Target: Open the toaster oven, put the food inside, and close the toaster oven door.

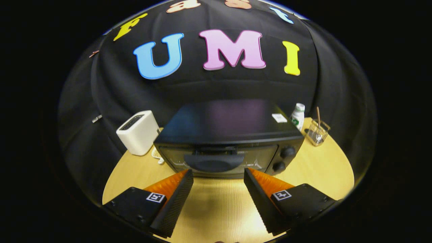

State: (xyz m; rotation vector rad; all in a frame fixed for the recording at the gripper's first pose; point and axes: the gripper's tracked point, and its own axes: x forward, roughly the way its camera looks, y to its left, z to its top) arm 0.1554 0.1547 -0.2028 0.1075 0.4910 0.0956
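A black toaster oven (229,135) stands on the wooden table (317,168) just ahead of my fingers. Its glass door (216,158) is closed, with a dark curved handle (214,162) across the front and two knobs (283,158) at the right. My gripper (218,173) is open, held just short of the door with the fingertips level with its lower edge, nothing between the fingers. A small pale item (157,155) peeks out at the oven's left corner; I cannot tell what it is.
A white pop-up toaster (138,132) stands left of the oven. Behind the oven's right side are a white bottle with a green label (297,116) and a glass jar holding a stick (317,132). Bare wood lies under and to the right of my fingers.
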